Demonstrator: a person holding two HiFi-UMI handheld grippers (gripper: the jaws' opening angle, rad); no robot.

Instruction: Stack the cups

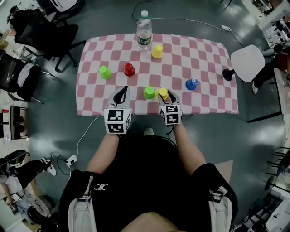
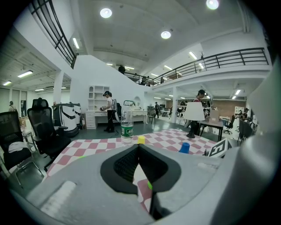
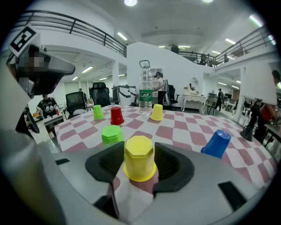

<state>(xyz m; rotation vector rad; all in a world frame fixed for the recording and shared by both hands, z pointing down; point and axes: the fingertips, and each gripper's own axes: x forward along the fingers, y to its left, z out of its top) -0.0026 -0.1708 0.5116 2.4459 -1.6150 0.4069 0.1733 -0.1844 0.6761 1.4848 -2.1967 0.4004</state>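
Upside down, yellow cup (image 3: 139, 165), octagonal base, in right gripper (image 3: 139, 146)

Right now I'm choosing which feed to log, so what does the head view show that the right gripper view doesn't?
Head view only: the person's forearms and a floor power strip. Right gripper view only: the balcony railing and ceiling light. Both: the near yellow cup between the right hand-held gripper's jaws, the bottle, the blue cup.

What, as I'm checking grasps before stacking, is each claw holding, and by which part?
The right claw grips the nearest yellow cup, upside down on the tablecloth, by its two side walls. The left claw is shut and holds nothing.
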